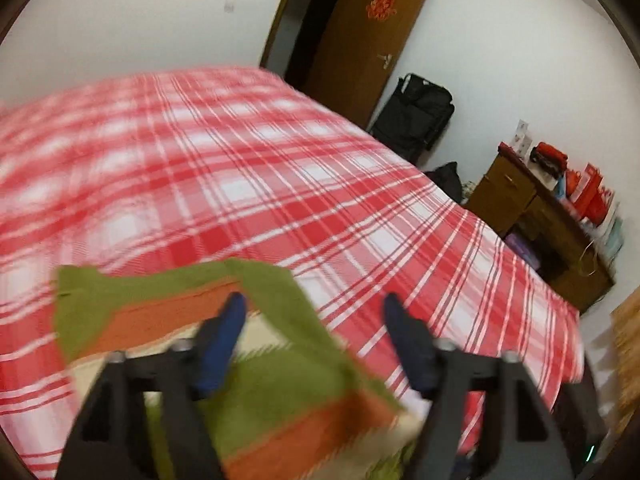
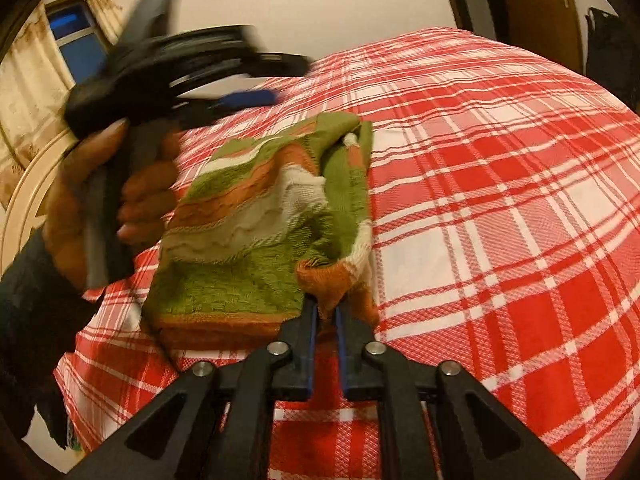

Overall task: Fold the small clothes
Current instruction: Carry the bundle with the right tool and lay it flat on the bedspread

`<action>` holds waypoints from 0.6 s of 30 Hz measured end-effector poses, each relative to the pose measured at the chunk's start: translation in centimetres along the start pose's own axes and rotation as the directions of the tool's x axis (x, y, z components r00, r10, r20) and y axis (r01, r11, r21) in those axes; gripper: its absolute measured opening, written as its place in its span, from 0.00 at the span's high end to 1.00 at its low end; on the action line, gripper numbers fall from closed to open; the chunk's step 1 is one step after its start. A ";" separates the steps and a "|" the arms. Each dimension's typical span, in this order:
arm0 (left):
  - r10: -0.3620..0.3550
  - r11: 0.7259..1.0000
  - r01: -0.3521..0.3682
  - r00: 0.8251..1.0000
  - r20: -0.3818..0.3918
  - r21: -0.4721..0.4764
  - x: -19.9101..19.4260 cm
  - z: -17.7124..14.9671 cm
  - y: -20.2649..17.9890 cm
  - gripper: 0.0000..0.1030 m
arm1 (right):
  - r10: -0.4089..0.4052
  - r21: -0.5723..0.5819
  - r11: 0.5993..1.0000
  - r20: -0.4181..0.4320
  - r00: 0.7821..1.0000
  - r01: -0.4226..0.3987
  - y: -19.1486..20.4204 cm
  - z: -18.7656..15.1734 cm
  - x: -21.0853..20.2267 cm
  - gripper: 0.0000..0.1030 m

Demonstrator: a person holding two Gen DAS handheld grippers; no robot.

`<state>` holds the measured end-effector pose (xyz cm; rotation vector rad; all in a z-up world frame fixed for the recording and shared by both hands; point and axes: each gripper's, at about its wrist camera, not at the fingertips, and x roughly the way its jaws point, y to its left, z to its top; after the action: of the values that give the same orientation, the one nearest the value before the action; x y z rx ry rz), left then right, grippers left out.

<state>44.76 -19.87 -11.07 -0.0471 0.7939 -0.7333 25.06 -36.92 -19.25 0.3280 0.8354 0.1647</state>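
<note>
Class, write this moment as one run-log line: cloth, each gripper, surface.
cloth: green, orange and cream striped knit cloth partly folded | right gripper: shut on cloth corner | left gripper: open above cloth | surface: red-white plaid bedspread

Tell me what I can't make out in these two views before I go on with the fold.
- Left wrist view: motion blur smears the cloth; its near end is cut off by the bottom edge and hidden by the open left tongs.
- Right wrist view: the right tongs cover the pinched corner, so the grip depth is hidden.
- Right wrist view: the left tongs are blurred; their tips cannot be read there.
</note>
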 end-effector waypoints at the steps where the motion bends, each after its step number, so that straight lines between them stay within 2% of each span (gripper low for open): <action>1: 0.034 0.999 -0.034 0.999 0.002 0.018 -0.9 -0.7 0.2 0.26 | -0.019 0.005 1.000 0.012 1.000 0.019 -0.1 0.0 -0.5 0.75; 4: 0.107 0.993 -0.109 0.994 0.030 0.038 -4.3 -3.8 1.3 0.22 | -0.081 -0.003 0.997 0.103 0.991 0.081 0.0 0.6 -2.8 0.68; 6: 0.172 0.984 -0.174 0.984 0.037 0.050 -5.8 -5.9 1.9 0.13 | -0.070 -0.022 0.997 0.153 0.986 0.074 0.9 1.7 -3.7 0.67; 9: 0.253 0.965 -0.256 0.966 0.043 0.060 -6.9 -8.8 2.6 0.13 | 0.011 -0.081 0.997 0.163 0.986 0.002 3.4 4.2 -2.7 0.67; 12: 0.245 0.969 -0.245 0.969 -0.008 0.025 -6.2 -11.0 3.3 0.13 | 0.136 -0.148 0.982 0.106 0.985 -0.120 6.2 6.3 0.2 0.67; 14: 0.257 0.966 -0.256 0.965 -0.044 0.030 -5.1 -11.9 3.3 0.13 | 0.102 -0.172 0.981 0.059 0.993 -0.091 7.4 7.2 2.7 0.67; 16: 0.289 0.957 -0.288 0.955 -0.070 0.032 -4.0 -12.6 3.5 0.13 | -0.027 -0.170 0.985 0.008 1.000 0.028 7.0 8.1 6.5 0.67; 17: 0.279 0.960 -0.278 0.957 -0.079 0.020 -3.8 -12.9 3.7 0.12 | -0.081 -0.147 0.986 -0.024 0.996 0.076 6.0 8.4 7.9 0.67; 18: 0.254 0.967 -0.255 0.962 -0.100 -0.002 -3.5 -13.2 4.1 0.10 | -0.098 -0.096 0.991 -0.058 0.993 0.092 4.7 8.4 9.0 0.68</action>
<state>36.73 -11.71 -19.54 0.0776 0.8812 -0.4878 37.25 -31.93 -18.60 0.1959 0.9009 0.1247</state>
